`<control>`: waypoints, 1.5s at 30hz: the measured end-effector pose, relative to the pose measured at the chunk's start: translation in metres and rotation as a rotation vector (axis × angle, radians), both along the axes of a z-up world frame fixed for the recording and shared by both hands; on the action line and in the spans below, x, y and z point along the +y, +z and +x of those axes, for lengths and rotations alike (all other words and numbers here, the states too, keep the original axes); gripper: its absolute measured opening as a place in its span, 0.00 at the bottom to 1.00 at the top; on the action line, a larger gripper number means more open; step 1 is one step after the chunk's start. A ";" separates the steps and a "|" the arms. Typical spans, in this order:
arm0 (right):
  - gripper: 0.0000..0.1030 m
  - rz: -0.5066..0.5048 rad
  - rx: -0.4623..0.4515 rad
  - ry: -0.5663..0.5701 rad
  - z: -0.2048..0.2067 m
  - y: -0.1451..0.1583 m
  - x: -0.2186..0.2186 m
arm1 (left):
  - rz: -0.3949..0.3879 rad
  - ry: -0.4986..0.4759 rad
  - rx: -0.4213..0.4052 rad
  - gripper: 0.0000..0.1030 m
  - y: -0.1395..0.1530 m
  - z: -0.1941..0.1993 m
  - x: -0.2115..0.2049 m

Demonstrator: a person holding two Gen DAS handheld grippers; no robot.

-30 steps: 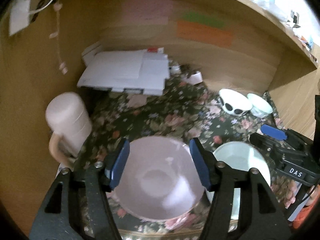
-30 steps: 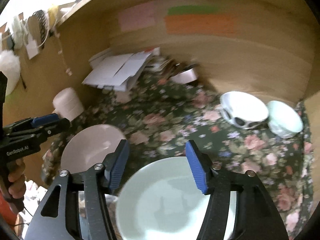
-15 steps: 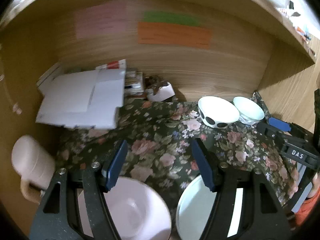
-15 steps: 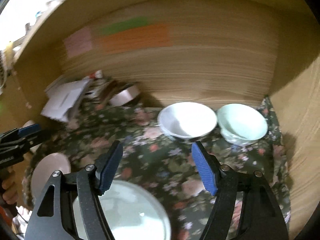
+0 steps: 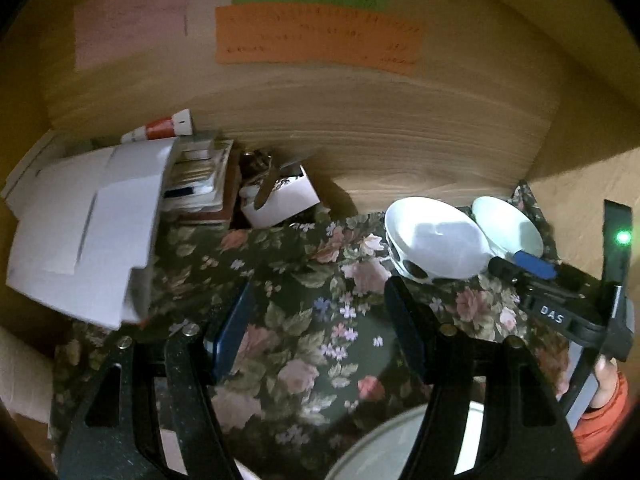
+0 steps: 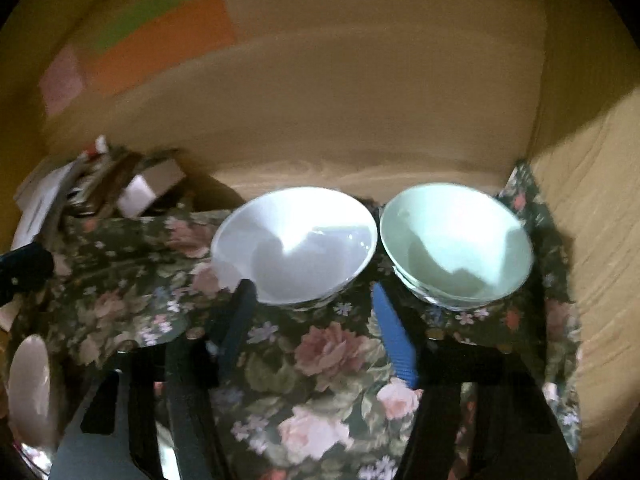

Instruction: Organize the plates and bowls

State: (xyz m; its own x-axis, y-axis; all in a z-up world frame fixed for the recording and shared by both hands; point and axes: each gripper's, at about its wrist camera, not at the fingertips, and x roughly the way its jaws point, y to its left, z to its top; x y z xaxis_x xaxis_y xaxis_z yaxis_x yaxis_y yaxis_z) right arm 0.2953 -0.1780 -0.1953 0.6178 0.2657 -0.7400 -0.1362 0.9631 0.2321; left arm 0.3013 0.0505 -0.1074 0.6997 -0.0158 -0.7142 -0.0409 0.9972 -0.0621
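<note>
1. The step in hand looks like a reach for the two bowls at the back right corner of the floral cloth: the white bowl and the green bowl stand side by side with rims close together, whether touching I cannot tell.
2. To do it well, the right gripper should pick one rim and commit. Its jaws are spread with nothing between them, and the near wall of the white bowl sits just ahead of the left finger.
3. One finger should go inside the bowl and one outside, closing on the wall rather than the curved underside, which would likely slip.
4. The grip should stay off the side facing the green bowl, or it may get knocked.
5. Pose: the right gripper points down and forward over the cloth, tips near the white bowl.
6. The left gripper hangs farther back, jaws apart and empty, over bare cloth; a pale plate lies below it at the near edge.
7. A pink plate lies at the far left in the right view.
</note>
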 end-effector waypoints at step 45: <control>0.18 0.039 0.202 0.175 -0.009 -0.024 0.026 | 0.032 -0.169 0.341 0.30 -0.097 0.061 -0.042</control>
State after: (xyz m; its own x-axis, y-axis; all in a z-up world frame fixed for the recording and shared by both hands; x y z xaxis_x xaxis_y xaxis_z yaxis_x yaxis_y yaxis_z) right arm 0.2860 -0.1519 -0.2188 0.4007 0.3861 -0.8309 -0.2465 0.9189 0.3081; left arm 0.3625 0.0089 -0.2045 0.4112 -0.0846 -0.9076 0.1113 0.9929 -0.0421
